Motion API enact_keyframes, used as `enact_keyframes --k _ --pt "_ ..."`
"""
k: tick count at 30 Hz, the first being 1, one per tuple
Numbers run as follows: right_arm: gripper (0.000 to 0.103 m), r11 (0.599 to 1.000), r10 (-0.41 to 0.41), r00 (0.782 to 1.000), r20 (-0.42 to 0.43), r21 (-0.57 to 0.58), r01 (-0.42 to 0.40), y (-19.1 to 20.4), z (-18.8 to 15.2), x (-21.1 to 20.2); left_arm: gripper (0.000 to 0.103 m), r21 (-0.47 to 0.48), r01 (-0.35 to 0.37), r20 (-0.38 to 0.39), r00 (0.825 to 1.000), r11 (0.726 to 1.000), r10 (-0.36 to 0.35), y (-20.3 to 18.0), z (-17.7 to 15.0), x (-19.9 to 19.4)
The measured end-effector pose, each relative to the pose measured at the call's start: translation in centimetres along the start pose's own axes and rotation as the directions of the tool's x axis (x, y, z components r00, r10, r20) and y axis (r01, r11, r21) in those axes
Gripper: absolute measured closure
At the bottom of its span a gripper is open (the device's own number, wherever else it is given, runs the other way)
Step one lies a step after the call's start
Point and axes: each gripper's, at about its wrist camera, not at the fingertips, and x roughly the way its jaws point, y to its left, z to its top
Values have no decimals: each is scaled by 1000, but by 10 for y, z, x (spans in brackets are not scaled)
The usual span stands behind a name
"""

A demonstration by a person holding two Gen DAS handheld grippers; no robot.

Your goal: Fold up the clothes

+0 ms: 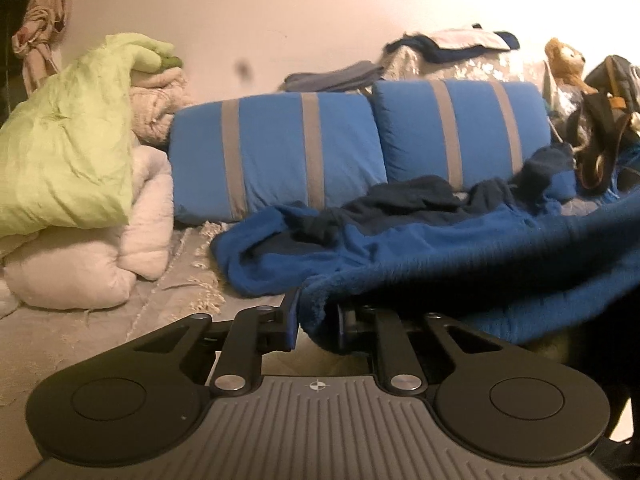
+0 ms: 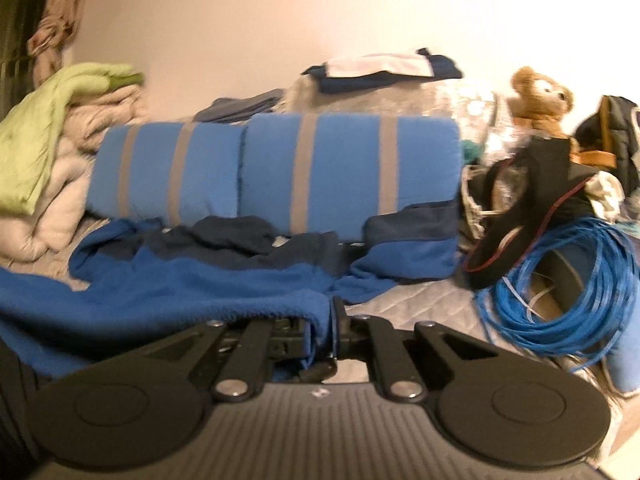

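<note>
A blue fleece garment (image 1: pixel 460 256) with dark navy panels lies spread over the bed in front of two striped pillows. My left gripper (image 1: pixel 318 322) is shut on its near hem, and the cloth bunches between the fingers and drapes off to the right. In the right wrist view the same blue fleece garment (image 2: pixel 192 280) stretches leftwards from my right gripper (image 2: pixel 320 328), which is shut on another part of the hem. One folded sleeve (image 2: pixel 408 256) rests toward the right. The fingertips of both grippers are buried in fabric.
Two blue pillows (image 1: pixel 276 152) with grey stripes lean against the wall. A green and white duvet pile (image 1: pixel 68 168) fills the left. A coil of blue cable (image 2: pixel 560 292), a dark bag (image 2: pixel 532 200) and a teddy bear (image 2: pixel 540 96) crowd the right. Folded clothes (image 2: pixel 384 68) sit behind.
</note>
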Motion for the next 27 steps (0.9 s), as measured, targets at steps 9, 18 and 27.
enact_keyframes --k 9,18,27 --pt "94 1000 -3 999 -33 -10 3 -5 -5 -7 85 34 22 -11 1000 999 -22 5 -3 -8" --pt "94 1000 9 998 -70 -7 -9 -8 -8 -14 85 1 51 -21 998 999 -51 11 -4 -22" --pt "95 1000 4 996 -89 14 -3 -9 -9 -24 86 31 39 -25 999 999 -39 8 6 -35"
